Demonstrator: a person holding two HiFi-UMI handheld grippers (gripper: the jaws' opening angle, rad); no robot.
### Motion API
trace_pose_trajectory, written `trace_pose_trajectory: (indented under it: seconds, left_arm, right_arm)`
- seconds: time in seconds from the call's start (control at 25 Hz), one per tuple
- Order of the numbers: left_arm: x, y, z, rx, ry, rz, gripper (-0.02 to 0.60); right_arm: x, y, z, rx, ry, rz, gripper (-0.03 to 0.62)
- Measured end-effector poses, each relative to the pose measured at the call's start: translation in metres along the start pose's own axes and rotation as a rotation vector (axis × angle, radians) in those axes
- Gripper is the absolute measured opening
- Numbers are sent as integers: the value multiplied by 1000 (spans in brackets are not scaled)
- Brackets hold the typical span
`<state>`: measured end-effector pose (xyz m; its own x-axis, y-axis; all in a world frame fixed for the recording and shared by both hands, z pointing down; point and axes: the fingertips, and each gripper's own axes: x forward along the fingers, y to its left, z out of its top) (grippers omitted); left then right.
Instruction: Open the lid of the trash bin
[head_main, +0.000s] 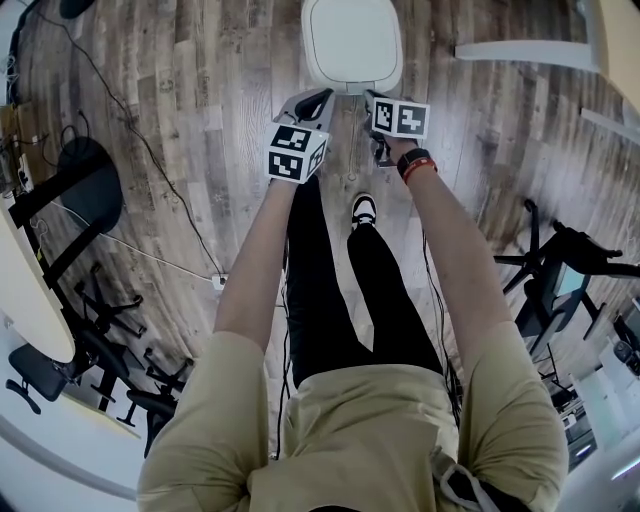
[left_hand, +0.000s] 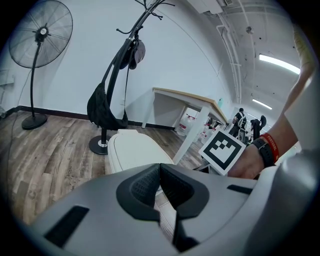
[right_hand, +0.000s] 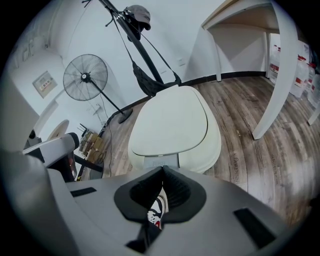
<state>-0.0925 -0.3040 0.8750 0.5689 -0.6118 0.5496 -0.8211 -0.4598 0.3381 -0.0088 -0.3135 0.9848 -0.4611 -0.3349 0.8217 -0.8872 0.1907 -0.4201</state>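
Observation:
A white trash bin (head_main: 352, 45) with a rounded lid stands on the wooden floor just ahead of me, its lid down. It fills the middle of the right gripper view as the bin (right_hand: 175, 125) and lies lower left as the bin (left_hand: 132, 150) in the left gripper view. My left gripper (head_main: 320, 98) hovers at the bin's near edge, jaws shut with nothing between them. Beside it, my right gripper (head_main: 369, 99) is also shut and empty. Both jaw tips (left_hand: 160, 167) (right_hand: 163, 170) meet just short of the bin. Neither gripper touches the lid.
My shoe (head_main: 364, 210) stands behind the grippers. A floor fan (right_hand: 85, 77), a coat rack with a bag (left_hand: 120, 75) and a white desk (left_hand: 192, 102) stand behind the bin. Cables (head_main: 150, 150) run across the floor at left; chairs (head_main: 90, 350) and equipment (head_main: 560, 270) flank me.

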Motion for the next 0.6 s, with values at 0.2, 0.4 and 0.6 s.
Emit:
trace_pose_trajectory:
  seconds: [0.2,0.4,0.6]
  left_arm:
    - [5,-2,-6,-4,18,0,23]
    - [10,-5,-10,-6,32,-7,23]
    - [18,-2,-5,-16,24,0,24]
  right_arm:
    - [1,-3,1,-9,-3,0,9]
    - [2,-4,-2,-9,17,5,11]
    - [2,-7,0,-13,17,16,11]
